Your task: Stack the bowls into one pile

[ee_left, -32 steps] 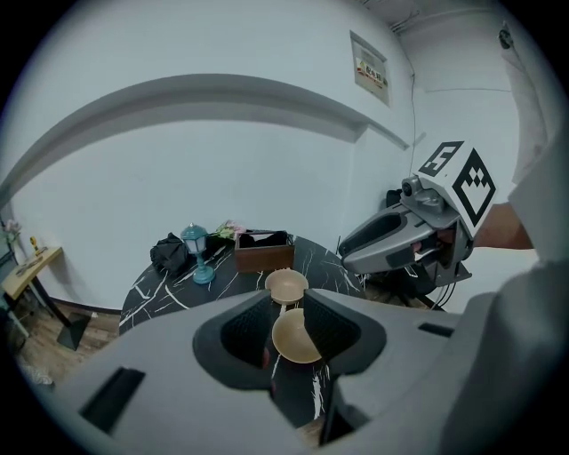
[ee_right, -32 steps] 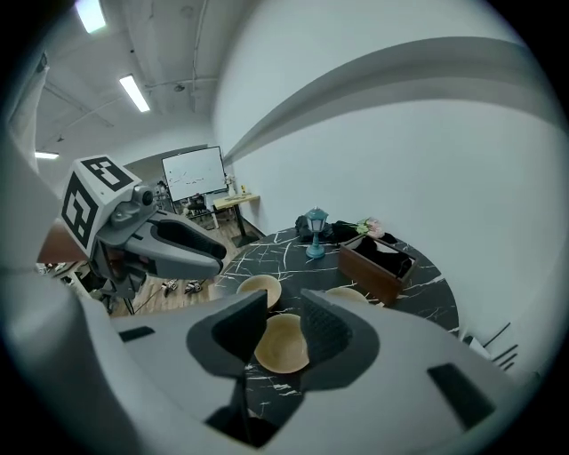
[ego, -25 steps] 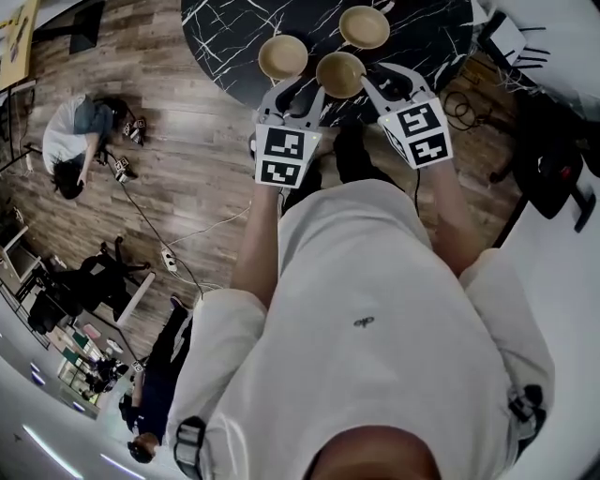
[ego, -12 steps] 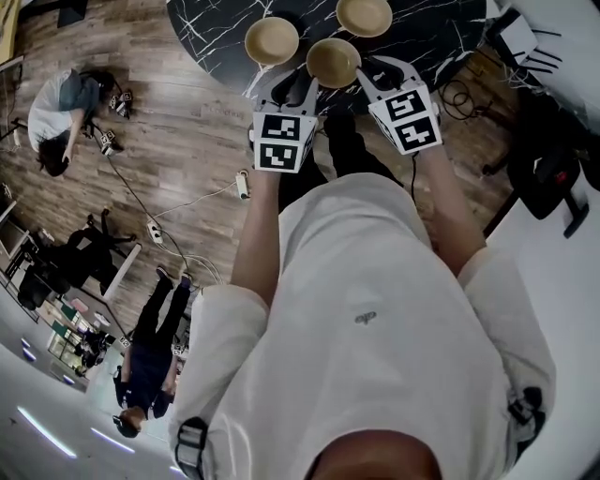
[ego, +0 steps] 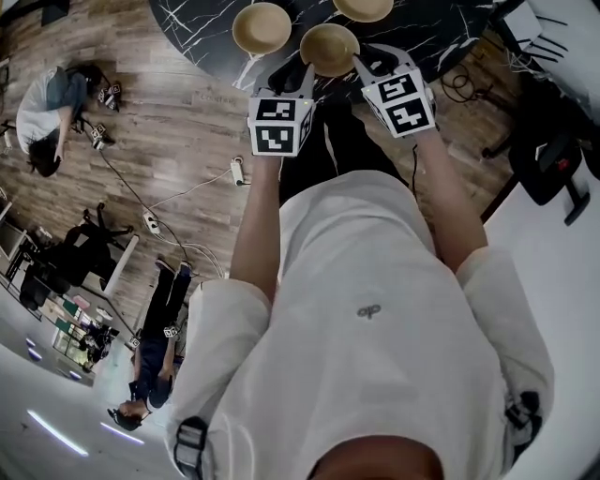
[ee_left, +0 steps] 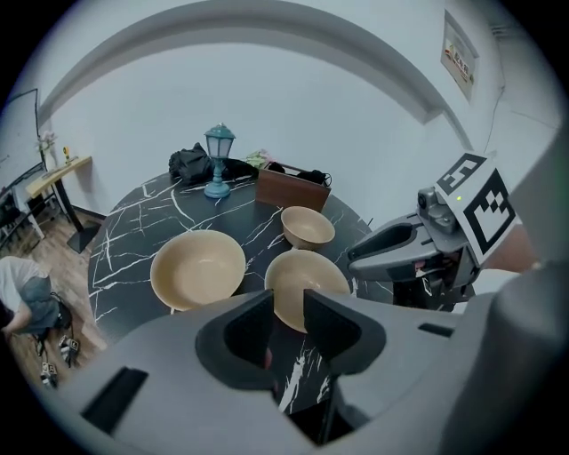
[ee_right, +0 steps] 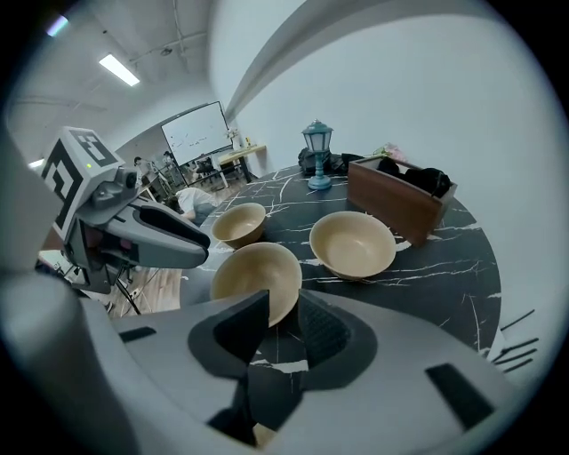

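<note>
Three tan bowls sit apart on the black marble table (ego: 202, 21). Both tools flank the nearest bowl (ego: 329, 49). The left gripper (ee_left: 289, 311) is just to its left, jaws apart and empty. The right gripper (ee_right: 283, 324) is just to its right, and its jaws have just been closing with nothing between them. A second bowl (ego: 262, 27) lies left of the nearest one, a third bowl (ego: 363, 7) beyond it.

On the table (ee_left: 124, 249) we count three bowls (ee_left: 197, 269) (ee_left: 313, 271) (ee_left: 308, 227), one lantern (ee_left: 218, 160) and one wooden box (ee_left: 292, 187), with two grippers (ee_left: 289, 300) (ee_right: 283, 302) over its near edge.
</note>
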